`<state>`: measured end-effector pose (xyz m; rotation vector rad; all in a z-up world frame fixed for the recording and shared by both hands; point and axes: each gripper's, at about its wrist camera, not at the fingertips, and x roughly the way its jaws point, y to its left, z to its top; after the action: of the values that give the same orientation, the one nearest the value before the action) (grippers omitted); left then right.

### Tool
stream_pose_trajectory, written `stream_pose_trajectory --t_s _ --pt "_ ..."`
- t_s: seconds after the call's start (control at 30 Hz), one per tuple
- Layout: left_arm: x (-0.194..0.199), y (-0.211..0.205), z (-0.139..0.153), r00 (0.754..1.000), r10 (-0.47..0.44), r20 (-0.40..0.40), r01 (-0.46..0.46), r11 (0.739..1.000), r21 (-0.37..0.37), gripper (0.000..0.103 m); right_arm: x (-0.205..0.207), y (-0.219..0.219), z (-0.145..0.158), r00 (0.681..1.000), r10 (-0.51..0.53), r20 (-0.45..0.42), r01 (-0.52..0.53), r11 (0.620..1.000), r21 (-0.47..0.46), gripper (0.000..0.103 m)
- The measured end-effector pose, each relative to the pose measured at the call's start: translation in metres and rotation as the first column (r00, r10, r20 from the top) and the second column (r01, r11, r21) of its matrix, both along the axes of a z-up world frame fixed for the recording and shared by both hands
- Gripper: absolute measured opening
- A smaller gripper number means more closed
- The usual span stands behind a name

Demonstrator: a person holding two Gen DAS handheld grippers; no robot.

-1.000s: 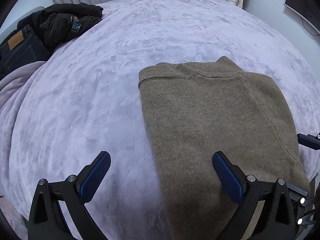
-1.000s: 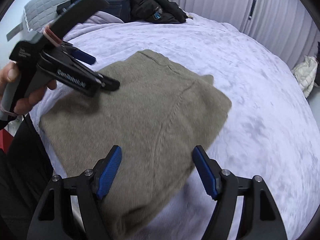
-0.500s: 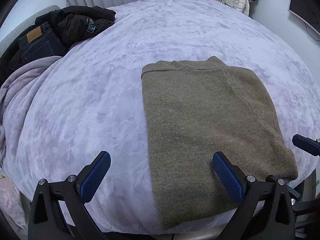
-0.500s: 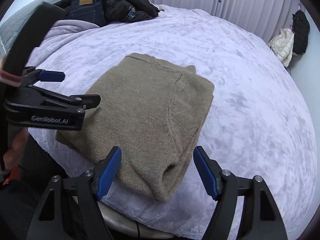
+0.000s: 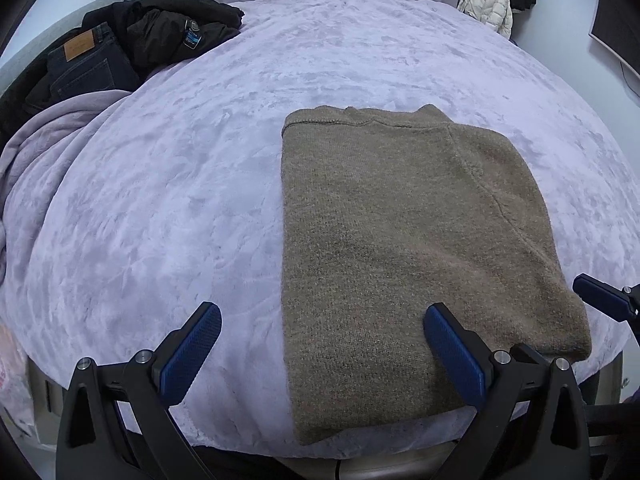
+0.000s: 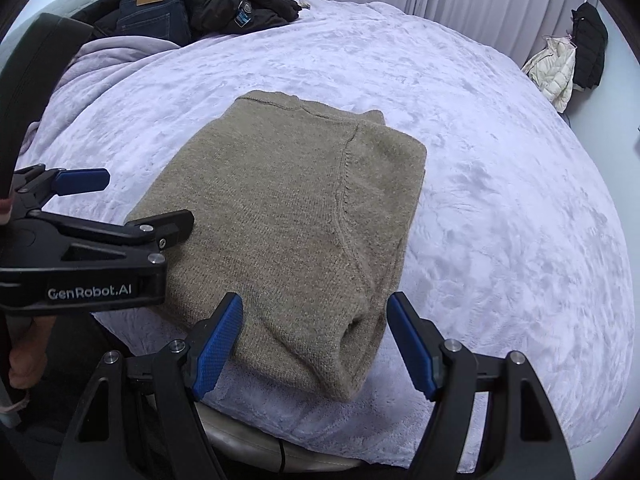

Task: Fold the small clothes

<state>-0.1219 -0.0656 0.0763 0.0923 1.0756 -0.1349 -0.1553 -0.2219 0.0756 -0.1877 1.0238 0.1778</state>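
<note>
Near bed (image 5: 168, 208) edge at 6 o'clock: folded knit sweater (image 5: 404, 248); left tool (image 5: 322, 354), right tool (image 6: 316, 346) spread, holding nothing; plush blanket stretching bare toward 12.

Around the folded sweater (image 5: 404, 248) you have bare lavender blanket (image 5: 168, 208) on its left, far side and right, all open to pass over. Far left of the sweater, jeans (image 5: 86, 66) and a black jacket (image 5: 172, 26) pile up. Near the sweater's front edge, your left gripper (image 6: 132, 204) hovers spread wide, blocking that corner.

Folded brown sweater (image 5: 408, 248) on lilac blanket (image 5: 168, 208), left tongs (image 5: 320, 344) spread (perhaps hovering)
</note>
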Motion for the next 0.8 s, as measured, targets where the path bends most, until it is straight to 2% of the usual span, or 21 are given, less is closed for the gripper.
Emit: stream_pose_trajectory --t_s 0.2,0.8 --pt "0.003 0.005 -0.002 0.999 0.026 -0.020 -0.026 1.000 -0.011 0.102 0.004 0.003 -0.003 1.000 -0.015 -0.022 0.014 1.000 -0.022 0.077" --pt "0.015 0.014 -0.006 0.999 0.026 -0.045 -0.028 0.999 -0.038 0.102 0.017 0.013 -0.005 0.997 -0.048 -0.064 0.044 0.998 -0.050 0.077"
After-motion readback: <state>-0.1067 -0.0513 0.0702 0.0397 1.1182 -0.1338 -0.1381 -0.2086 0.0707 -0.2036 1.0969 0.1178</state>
